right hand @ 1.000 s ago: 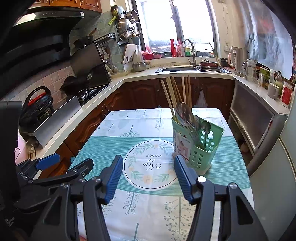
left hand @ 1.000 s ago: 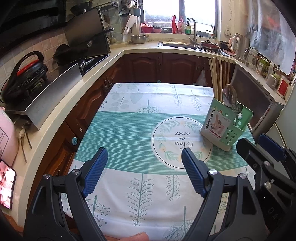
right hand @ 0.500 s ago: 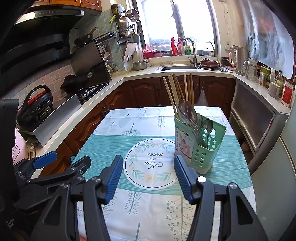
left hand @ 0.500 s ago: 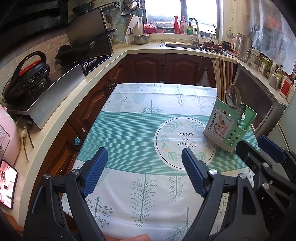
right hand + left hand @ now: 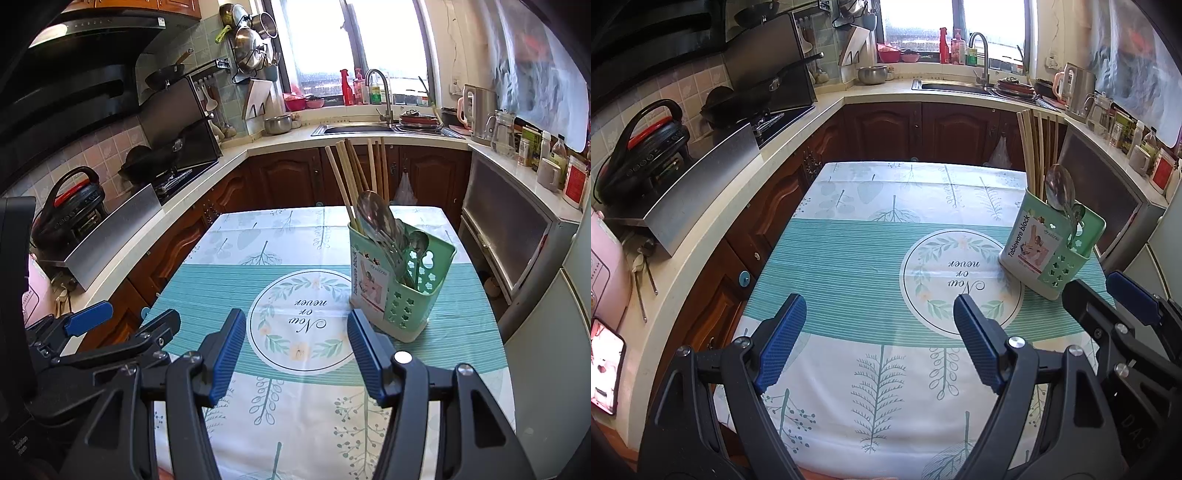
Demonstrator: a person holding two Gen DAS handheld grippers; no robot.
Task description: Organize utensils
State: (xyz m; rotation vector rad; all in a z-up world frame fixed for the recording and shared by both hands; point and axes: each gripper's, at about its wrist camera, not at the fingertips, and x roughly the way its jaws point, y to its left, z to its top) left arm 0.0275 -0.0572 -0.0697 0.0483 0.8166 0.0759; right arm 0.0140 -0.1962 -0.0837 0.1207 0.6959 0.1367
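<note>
A green perforated utensil holder stands upright on the right half of the table. Wooden chopsticks and metal spoons stick out of it. My left gripper hovers open over the near part of the tablecloth, with nothing between its blue pads. My right gripper is open too, in front of and left of the holder, apart from it. Each gripper shows at the edge of the other's view.
The table carries a teal and white leaf-print cloth. A kitchen counter runs along the left with a stove and a black cooker. A sink lies at the back, and a grey cabinet stands right of the table.
Both views have shifted slightly, so the holder sits a little further right and lower in the pictures. Both grippers stay open and the holder has not moved on the table.
</note>
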